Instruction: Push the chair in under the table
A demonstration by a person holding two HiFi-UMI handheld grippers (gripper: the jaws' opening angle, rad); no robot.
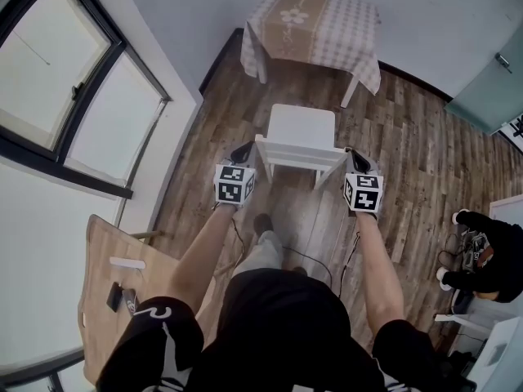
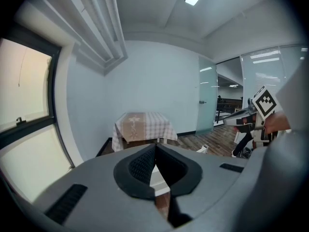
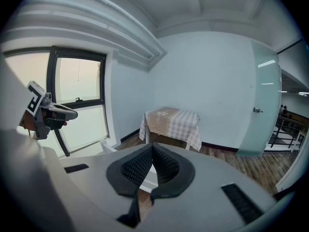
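- Chair stands on the floor, short of the cloth-covered bench, with its backrest toward the person.
- Left gripper and right gripper sit at the backrest's ends, jaws pressed together and empty.
- Push both ends evenly, so the chair runs straight.

Left tongs: jaws pressed together, nothing between them.
Chair: white sliver just below the closed tips.
Tabletop: under a checked cloth, by the far wall, beyond the tips.
Right tongs: at right edge, marker cube on top.
Window: far left.
Floor: wood planks.
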